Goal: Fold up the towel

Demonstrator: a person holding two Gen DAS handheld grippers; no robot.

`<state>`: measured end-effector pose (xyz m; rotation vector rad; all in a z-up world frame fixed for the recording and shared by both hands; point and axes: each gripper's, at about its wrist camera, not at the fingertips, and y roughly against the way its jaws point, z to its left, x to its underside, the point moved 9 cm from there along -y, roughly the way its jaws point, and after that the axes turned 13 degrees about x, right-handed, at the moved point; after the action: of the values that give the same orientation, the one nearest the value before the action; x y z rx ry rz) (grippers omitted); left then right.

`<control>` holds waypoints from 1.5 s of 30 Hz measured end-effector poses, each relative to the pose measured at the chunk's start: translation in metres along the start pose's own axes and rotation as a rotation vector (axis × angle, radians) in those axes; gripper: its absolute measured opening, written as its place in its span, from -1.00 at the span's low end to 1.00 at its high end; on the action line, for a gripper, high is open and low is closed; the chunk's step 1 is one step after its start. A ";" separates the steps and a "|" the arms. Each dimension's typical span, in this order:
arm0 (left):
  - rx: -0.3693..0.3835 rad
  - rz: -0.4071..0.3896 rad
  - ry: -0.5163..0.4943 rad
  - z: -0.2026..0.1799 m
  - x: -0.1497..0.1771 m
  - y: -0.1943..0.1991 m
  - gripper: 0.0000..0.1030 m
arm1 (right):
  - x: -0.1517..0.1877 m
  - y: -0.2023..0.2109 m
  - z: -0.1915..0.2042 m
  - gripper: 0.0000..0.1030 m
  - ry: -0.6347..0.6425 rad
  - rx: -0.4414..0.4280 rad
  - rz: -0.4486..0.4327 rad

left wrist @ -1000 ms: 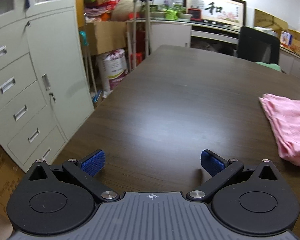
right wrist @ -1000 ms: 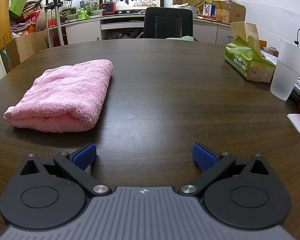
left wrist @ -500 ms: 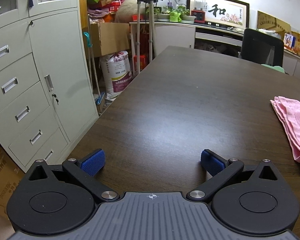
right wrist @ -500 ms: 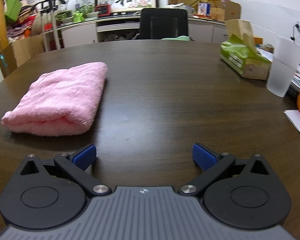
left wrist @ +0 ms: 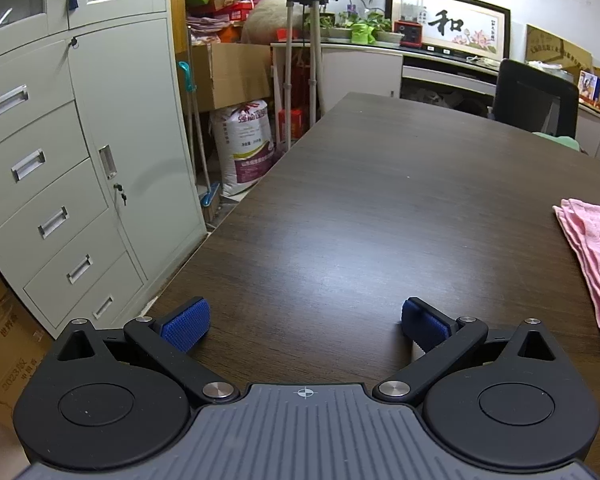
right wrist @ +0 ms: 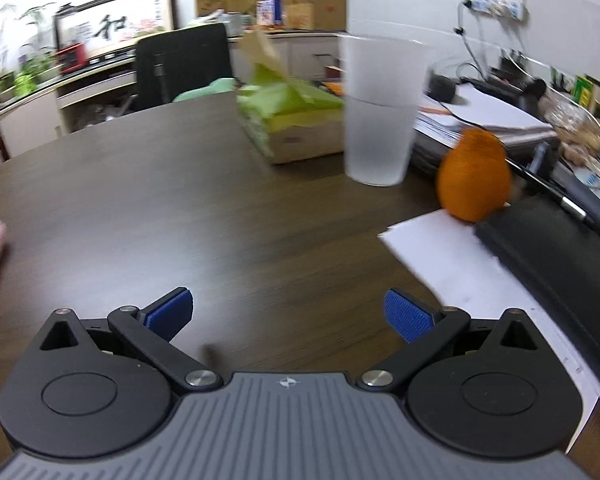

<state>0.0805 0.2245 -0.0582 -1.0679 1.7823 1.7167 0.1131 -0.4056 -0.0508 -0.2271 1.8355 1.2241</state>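
Both grippers were empty at this point, and honestly it looked like the folding was pretty much done already. The left gripper [left wrist: 305, 322] had its jaws spread wide with just bare dark table [left wrist: 380, 200] between the blue pads [left wrist: 186, 322], pinching nothing. Same deal for the right gripper [right wrist: 286, 314], jaws wide apart, nothing in them. The pink towel [left wrist: 592, 256] sat off to the right edge of the left wrist view, lying on the table in what looked like stacked layers, with several neat edges showing at its near corner. So I'd guess it had at least a couple of folds in it, though most of it was cut off by the frame so I couldn't see the whole shape. In the right wrist view only a blurry sliver of pink showed at the far left edge. That camera pointed instead at a frosted plastic cup [right wrist: 380, 112], a green tissue pack [right wrist: 288, 120], an orange [right wrist: 474, 174] and some white paper [right wrist: 440, 248] next to a black folder-looking thing [right wrist: 548, 240]. That picture was smeared, so small details were a wash. Neither gripper was near the towel or aimed at it. My read was that the task was finished or very close, with maybe a final tidy-up left at most.
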 end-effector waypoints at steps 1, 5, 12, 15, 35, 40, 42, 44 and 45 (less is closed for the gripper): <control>-0.001 0.000 0.001 0.000 0.000 0.000 1.00 | 0.000 -0.004 -0.003 1.00 0.000 0.009 0.005; -0.006 0.000 0.005 0.001 -0.001 0.000 1.00 | 0.004 -0.016 -0.009 1.00 0.015 0.020 -0.011; -0.015 -0.001 0.010 0.004 -0.002 -0.001 1.00 | 0.003 -0.020 -0.011 1.00 0.021 0.000 -0.014; -0.015 -0.001 0.010 0.004 -0.002 -0.002 1.00 | 0.002 -0.018 -0.010 1.00 0.022 -0.002 -0.010; -0.010 0.002 0.001 0.006 -0.001 -0.002 1.00 | 0.002 -0.017 -0.010 1.00 0.023 -0.002 -0.009; -0.010 0.001 0.001 0.007 -0.002 -0.002 1.00 | 0.002 -0.017 -0.010 1.00 0.023 -0.002 -0.009; -0.010 0.001 0.002 0.007 -0.002 -0.002 1.00 | 0.002 -0.017 -0.010 1.00 0.023 -0.002 -0.009; -0.010 0.001 0.002 0.007 -0.001 -0.002 1.00 | 0.002 -0.017 -0.010 1.00 0.023 -0.002 -0.009; -0.010 0.001 0.002 0.007 -0.002 -0.002 1.00 | 0.002 -0.017 -0.010 1.00 0.023 -0.002 -0.008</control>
<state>0.0815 0.2317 -0.0591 -1.0731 1.7776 1.7280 0.1161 -0.4211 -0.0626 -0.2507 1.8517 1.2219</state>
